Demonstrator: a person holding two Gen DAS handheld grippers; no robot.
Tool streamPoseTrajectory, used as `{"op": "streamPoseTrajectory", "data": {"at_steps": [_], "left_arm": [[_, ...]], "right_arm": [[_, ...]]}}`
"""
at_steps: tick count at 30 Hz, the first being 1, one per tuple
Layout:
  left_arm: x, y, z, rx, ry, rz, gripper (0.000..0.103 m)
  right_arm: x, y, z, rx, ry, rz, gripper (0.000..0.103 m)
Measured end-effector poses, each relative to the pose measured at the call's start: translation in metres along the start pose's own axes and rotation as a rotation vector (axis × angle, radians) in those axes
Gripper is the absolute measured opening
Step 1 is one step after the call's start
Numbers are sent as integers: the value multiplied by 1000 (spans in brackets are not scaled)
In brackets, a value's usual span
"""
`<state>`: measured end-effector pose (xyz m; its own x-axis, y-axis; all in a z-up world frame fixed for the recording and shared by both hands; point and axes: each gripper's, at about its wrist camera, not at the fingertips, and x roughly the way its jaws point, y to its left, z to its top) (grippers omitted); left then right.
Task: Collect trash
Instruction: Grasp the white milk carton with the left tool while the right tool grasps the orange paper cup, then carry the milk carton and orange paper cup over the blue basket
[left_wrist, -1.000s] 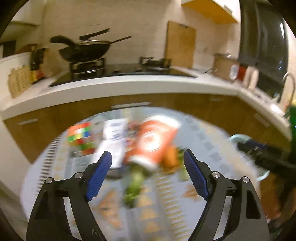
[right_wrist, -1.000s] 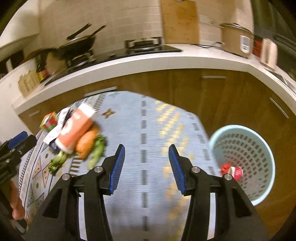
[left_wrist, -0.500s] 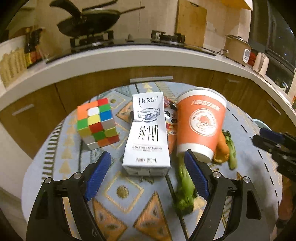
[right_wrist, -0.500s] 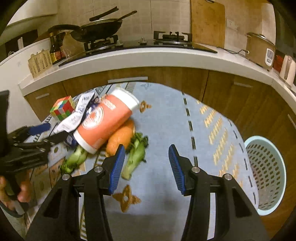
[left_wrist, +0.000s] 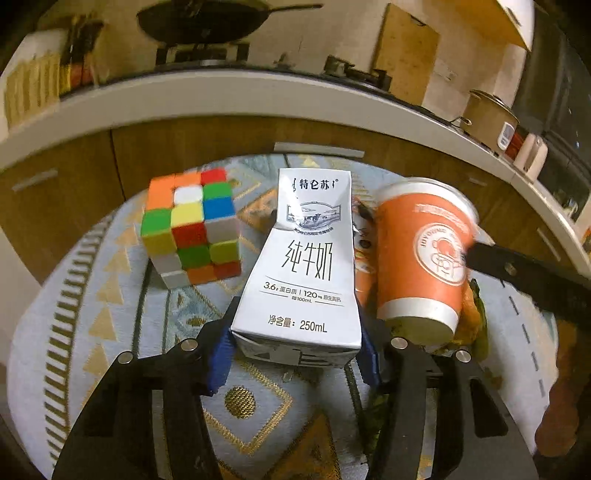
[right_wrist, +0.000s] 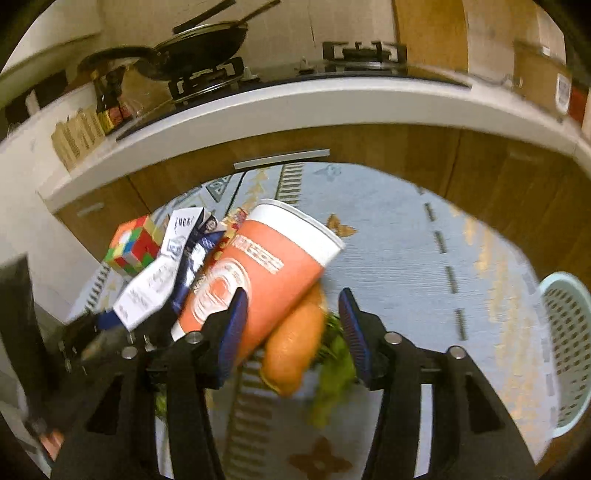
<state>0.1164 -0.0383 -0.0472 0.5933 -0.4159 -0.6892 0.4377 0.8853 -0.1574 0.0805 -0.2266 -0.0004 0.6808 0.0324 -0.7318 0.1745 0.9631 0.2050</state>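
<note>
A white milk carton (left_wrist: 303, 258) lies on the patterned rug (left_wrist: 110, 332). My left gripper (left_wrist: 295, 354) has its jaws closing on the carton's near end, with a blue pad against each side. Right of it lies an orange paper cup (left_wrist: 424, 254) on its side. In the right wrist view my right gripper (right_wrist: 291, 325) hovers low with its jaws opening. The cup's base (right_wrist: 266, 273), a carrot (right_wrist: 295, 350) and leafy greens (right_wrist: 336, 369) lie between the pads, which do not press on them. The milk carton (right_wrist: 153, 284) shows at the left.
A Rubik's cube (left_wrist: 192, 229) stands left of the carton. A pale green mesh basket (right_wrist: 569, 350) stands on the rug at the far right. Wooden cabinets (right_wrist: 369, 147) under a white counter close the far side. A snack wrapper (left_wrist: 360, 229) lies between carton and cup.
My left gripper came down onto the milk carton and its jaws narrowed around it. My right gripper swung left from the basket to the cup and carrot, jaws slightly wider.
</note>
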Motion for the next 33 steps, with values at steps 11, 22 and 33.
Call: {"op": "streamPoseTrajectory", "data": {"at_steps": [11, 22, 33], "left_arm": [[0, -7, 3, 35, -17, 21, 52], [0, -6, 0, 39, -16, 21, 52], [-2, -7, -1, 53, -27, -13, 52]], "right_arm": [[33, 4, 25, 118, 50, 116, 64], [29, -12, 23, 224, 42, 217, 51], [63, -21, 32, 311, 125, 312, 67]]}}
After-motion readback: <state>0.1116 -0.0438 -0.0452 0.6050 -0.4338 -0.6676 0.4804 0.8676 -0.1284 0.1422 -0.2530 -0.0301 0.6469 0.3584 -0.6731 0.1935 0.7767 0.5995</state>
